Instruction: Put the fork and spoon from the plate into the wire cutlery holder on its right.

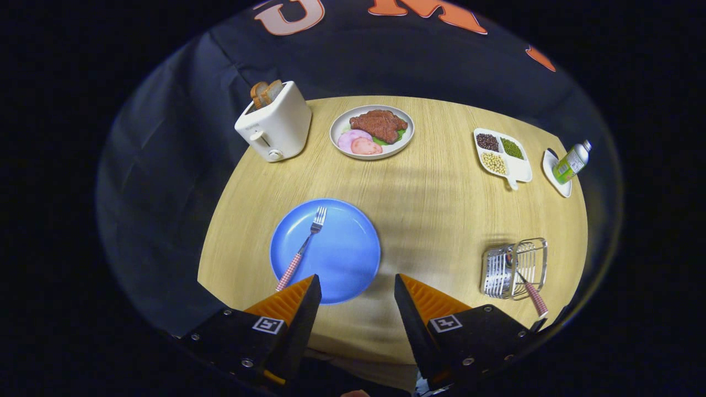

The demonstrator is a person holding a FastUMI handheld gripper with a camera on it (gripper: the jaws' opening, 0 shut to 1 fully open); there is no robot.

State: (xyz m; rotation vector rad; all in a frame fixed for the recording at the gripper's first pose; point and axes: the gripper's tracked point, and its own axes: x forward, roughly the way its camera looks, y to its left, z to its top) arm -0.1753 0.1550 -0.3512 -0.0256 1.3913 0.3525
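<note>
The hand-held gripper (pixel 357 292) is spread and empty; the fork (pixel 303 248) lies just ahead-left, handle slanting toward its left finger

Gripper (pixel 357 286): two wedge-shaped fingers (pixel 300 300), tapering to narrow tips, spread apart with wide gap between. Outer faces of wedges ribbed with fine parallel ridges. Each finger mounted on boxy black block with matte finish. Square black-and-white fiducial marker on top face of each block, one on left block, one on right. Small round silver screw heads at block corners and along near edges. Blocks angle outward, left and right, widening toward near side.
</note>
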